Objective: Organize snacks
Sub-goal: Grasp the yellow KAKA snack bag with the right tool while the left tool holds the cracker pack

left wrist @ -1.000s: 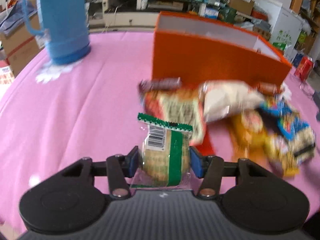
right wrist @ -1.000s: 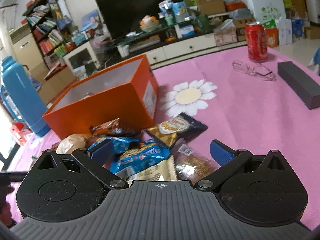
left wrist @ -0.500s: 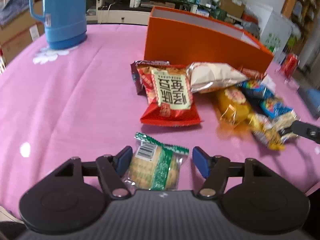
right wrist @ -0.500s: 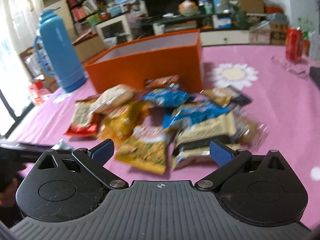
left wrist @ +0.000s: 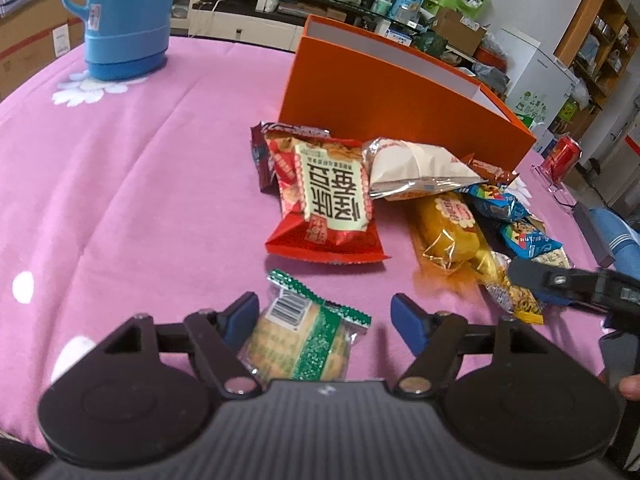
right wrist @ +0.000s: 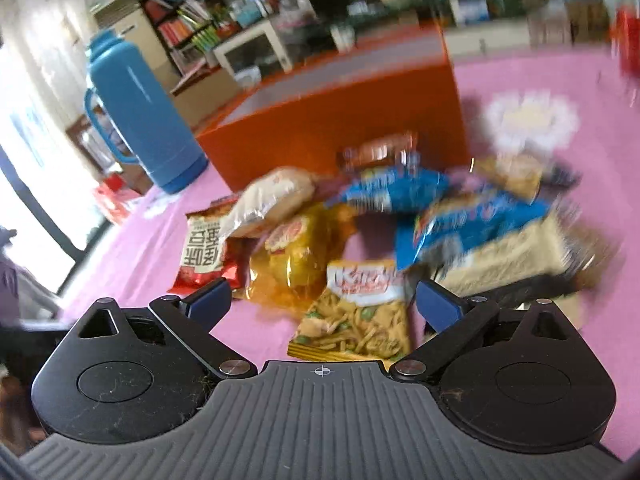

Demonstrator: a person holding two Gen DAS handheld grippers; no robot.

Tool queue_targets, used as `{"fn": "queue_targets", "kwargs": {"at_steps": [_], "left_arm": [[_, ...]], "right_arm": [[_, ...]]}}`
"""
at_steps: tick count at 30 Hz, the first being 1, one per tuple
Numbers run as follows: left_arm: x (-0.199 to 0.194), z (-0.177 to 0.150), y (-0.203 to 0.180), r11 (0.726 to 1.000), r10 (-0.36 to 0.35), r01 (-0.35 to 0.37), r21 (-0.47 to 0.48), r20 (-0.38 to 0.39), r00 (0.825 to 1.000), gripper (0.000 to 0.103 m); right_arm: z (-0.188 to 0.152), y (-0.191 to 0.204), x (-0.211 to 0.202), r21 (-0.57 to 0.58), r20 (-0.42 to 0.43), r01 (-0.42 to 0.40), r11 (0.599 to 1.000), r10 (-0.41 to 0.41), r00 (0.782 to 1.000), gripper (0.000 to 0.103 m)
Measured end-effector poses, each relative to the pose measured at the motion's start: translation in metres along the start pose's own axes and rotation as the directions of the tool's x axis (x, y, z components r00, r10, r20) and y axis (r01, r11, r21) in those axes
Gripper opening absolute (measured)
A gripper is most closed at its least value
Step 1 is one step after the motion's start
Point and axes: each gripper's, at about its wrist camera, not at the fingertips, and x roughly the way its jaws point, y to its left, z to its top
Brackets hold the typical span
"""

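Left wrist view first: I see my left gripper (left wrist: pixel 324 312) spread wide, with a green-striped cracker pack (left wrist: pixel 302 340) lying on the pink tablecloth (left wrist: pixel 120 184) between the fingers, its left edge touching or just beside the left pad and a clear gap to the right one. Farther off lies a red snack bag (left wrist: pixel 326 204), with a white bag (left wrist: pixel 416 168) leaning to its right and a yellow pack (left wrist: pixel 450 228) nearer on the right. Behind them stands the orange box (left wrist: pixel 384 96), and a blue thermos (left wrist: pixel 120 20) sits far left. My right gripper (left wrist: pixel 576 284) reaches in from the right edge. Right wrist view, partly blurred: my right gripper (right wrist: pixel 322 300) is also open, gripping nothing, and a noodle snack pack (right wrist: pixel 354 312) lies on the cloth between its fingers. The yellow pack (right wrist: pixel 296 256) sits just left of it, the red snack bag (right wrist: pixel 202 252) farther left, blue packs (right wrist: pixel 440 216) to the right, the orange box (right wrist: pixel 340 120) beyond.
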Motion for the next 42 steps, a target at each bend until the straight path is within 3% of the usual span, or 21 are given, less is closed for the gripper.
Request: {"fn": "queue_targets", "kwargs": {"at_steps": [1,4,6,10,14,16,24,32,33,34,35,36,37,38,42], "left_arm": [[0.000,0.000,0.001,1.000,-0.005,0.005,-0.006,0.000,1.000,0.073],[-0.001,0.001,0.004,1.000,-0.017,0.017,-0.021,0.000,1.000,0.074],[0.000,0.000,0.003,1.000,-0.017,0.017,-0.020,0.001,1.000,0.075],[0.000,0.000,0.000,1.000,-0.006,0.006,0.001,0.000,1.000,0.076],[0.001,-0.001,-0.002,1.000,-0.002,0.002,0.009,0.002,1.000,0.077],[0.001,-0.001,-0.003,1.000,0.001,-0.001,0.015,0.003,1.000,0.077],[-0.001,-0.006,-0.006,0.997,0.020,-0.020,0.072,0.001,1.000,0.077],[0.002,-0.014,-0.018,0.972,0.086,-0.085,0.220,0.004,0.996,0.078],[0.003,-0.016,-0.020,0.965,0.100,-0.098,0.242,0.006,0.995,0.076],[0.003,-0.017,-0.022,0.960,0.114,-0.113,0.257,0.010,0.993,0.066],[0.002,-0.019,-0.024,0.952,0.130,-0.129,0.278,0.016,0.991,0.065],[0.000,-0.019,-0.024,0.951,0.121,-0.121,0.285,0.018,0.992,0.051],[-0.002,-0.020,-0.023,0.953,0.115,-0.115,0.279,0.017,0.993,0.047],[-0.004,-0.020,-0.020,0.957,0.108,-0.107,0.270,0.014,0.994,0.047],[-0.010,-0.019,-0.011,0.973,0.092,-0.094,0.209,0.017,0.996,0.047]], "right_arm": [[0.000,-0.006,0.004,0.034,-0.017,0.001,0.999,-0.001,1.000,0.077],[-0.003,-0.018,-0.001,0.069,0.002,0.044,0.997,-0.044,0.999,0.078],[-0.004,-0.022,-0.010,0.059,0.017,0.114,0.992,-0.115,0.993,0.084],[-0.009,-0.016,-0.024,0.017,0.006,0.131,0.991,-0.131,0.991,0.084],[-0.009,-0.006,-0.041,-0.025,0.041,0.199,0.980,-0.198,0.979,0.086],[-0.009,0.002,-0.034,-0.045,0.024,0.167,0.985,-0.166,0.986,0.086],[-0.005,0.034,0.027,-0.136,-0.021,0.215,0.967,-0.220,0.975,0.085],[-0.016,0.039,0.037,-0.243,0.029,0.295,0.924,-0.298,0.954,0.084],[-0.017,0.039,0.038,-0.256,0.033,0.305,0.917,-0.307,0.951,0.082],[-0.018,0.040,0.037,-0.275,0.039,0.320,0.906,-0.322,0.946,0.074],[-0.019,0.041,0.035,-0.291,0.045,0.329,0.898,-0.330,0.943,0.062],[-0.020,0.041,0.032,-0.293,0.047,0.320,0.901,-0.320,0.946,0.054],[-0.020,0.041,0.027,-0.299,0.048,0.316,0.900,-0.317,0.947,0.029],[-0.021,0.041,0.021,-0.299,0.043,0.314,0.901,-0.317,0.948,0.023],[-0.036,0.036,-0.007,-0.263,0.021,0.285,0.922,-0.290,0.957,0.022]]}}
